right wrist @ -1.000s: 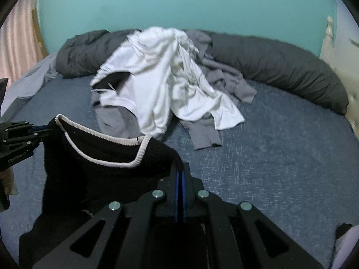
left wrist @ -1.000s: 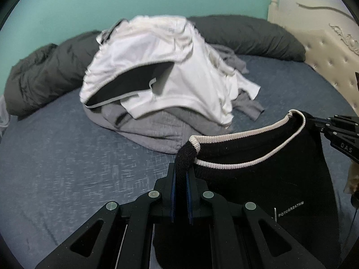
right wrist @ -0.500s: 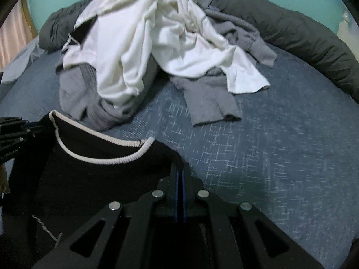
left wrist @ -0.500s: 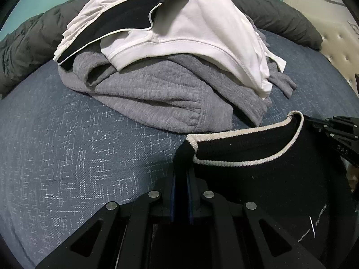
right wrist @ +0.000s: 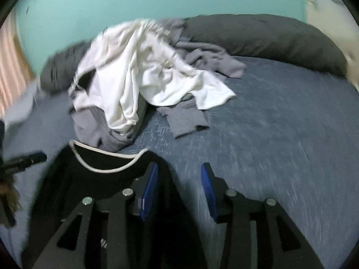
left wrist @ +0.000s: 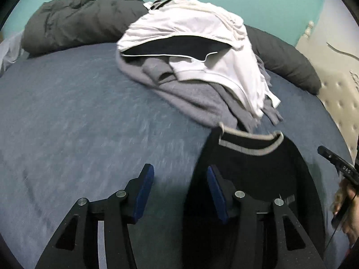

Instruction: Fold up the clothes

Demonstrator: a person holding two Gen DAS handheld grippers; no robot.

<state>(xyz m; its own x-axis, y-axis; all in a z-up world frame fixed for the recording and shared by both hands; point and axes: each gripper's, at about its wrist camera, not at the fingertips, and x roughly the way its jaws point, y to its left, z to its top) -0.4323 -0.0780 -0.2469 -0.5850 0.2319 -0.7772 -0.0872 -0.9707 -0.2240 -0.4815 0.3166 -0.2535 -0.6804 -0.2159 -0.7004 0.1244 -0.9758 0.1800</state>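
The left gripper (left wrist: 180,192) is seen with its jaws opening, and only blue sheet shows between the blue pads; the black top (left wrist: 253,174) lies just beside its inner finger, no longer pinched. The right gripper (right wrist: 178,192) is likewise opening, with nothing pressed between its pads, the shoulder of the same black top (right wrist: 94,179) lying against its inner finger. The garment is laid on the near part of the bed (left wrist: 78,123), its pale-trimmed neckline pointing toward the far edge and just short of the clothes pile.

The step in hand is judged to be the release after laying the top out flat. It is done well if both grippers are lifted clear without snagging the fabric, so that the shoulders are not dragged out of line, and if the neckline is kept off the pile before a sleeve or side is taken up for the first fold.

One black top is counted. In the pile, one white garment (right wrist: 139,71) with a dark inner panel is draped over grey garments (left wrist: 193,94); two grey pieces may be made out, though the count cannot be settled. One long dark grey bolster (right wrist: 264,38) is curved along the far edge, and one cream tufted headboard (left wrist: 336,85) is seen at the side.
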